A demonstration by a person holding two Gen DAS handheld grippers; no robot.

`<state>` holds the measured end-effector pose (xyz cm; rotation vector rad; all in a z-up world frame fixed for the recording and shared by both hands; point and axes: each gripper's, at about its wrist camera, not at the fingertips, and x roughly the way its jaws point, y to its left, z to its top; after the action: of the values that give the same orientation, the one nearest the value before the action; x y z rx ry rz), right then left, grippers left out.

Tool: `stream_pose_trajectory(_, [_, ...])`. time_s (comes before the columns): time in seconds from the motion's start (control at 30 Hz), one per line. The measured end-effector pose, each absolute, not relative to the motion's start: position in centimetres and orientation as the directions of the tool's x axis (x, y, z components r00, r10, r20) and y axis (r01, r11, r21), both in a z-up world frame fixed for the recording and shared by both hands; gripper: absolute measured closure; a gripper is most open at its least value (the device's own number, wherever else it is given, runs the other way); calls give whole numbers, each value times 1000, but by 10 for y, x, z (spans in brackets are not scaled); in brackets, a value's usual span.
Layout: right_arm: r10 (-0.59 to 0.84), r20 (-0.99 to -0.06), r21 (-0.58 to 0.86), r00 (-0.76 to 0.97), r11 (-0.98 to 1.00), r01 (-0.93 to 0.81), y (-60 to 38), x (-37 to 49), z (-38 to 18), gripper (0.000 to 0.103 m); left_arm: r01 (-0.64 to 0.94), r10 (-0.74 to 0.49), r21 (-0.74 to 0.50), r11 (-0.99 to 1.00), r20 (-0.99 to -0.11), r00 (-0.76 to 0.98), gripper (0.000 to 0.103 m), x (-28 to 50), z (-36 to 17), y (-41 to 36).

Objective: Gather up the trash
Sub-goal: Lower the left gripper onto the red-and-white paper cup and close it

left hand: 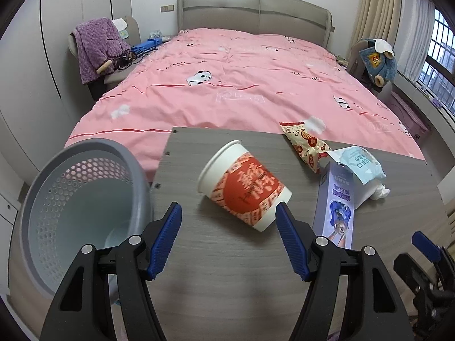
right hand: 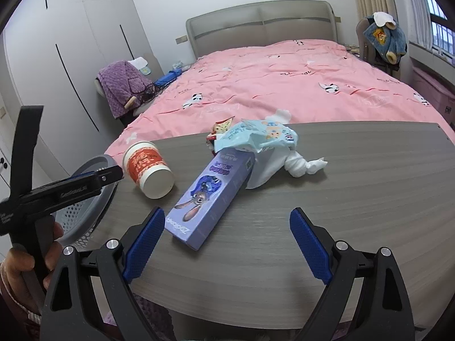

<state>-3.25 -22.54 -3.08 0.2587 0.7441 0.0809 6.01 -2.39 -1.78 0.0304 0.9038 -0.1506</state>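
A red and white paper cup lies on its side on the grey wood table. My left gripper is open, its fingers just short of the cup's base. A purple cartoon carton, a light blue wrapper, crumpled white tissue and a red patterned snack bag lie to the right. My right gripper is open and empty over the table, near the carton's end. A grey perforated bin stands at the table's left edge.
A bed with a pink cover lies behind the table. A chair with a purple blanket stands at the left, and a chair with a blue jacket at the right. The left gripper's body shows in the right wrist view.
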Motion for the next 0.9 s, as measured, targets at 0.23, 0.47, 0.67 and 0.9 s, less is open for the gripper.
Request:
stream_pose_trajectory(0.23, [171, -655, 289, 736, 957, 34, -238, -33, -34, 15, 131, -81, -1, 991, -791, 606, 37, 76, -22, -46])
stream_pose_trajectory(0.47, [179, -658, 306, 732, 951, 41, -243, -33, -38, 15, 105, -27, 45, 993, -802, 597, 37, 92, -29, -61])
stream_pose_trajectory(0.67, [183, -655, 315, 734, 948, 45, -246, -33, -37, 15, 99, -6, 64, 993, -811, 586, 37, 92, -36, -57])
stream_pose_trajectory(0.9, [185, -656, 313, 732, 949, 41, -243, -31, -37, 15, 98, -9, 60, 993, -812, 584, 36, 82, -33, -40])
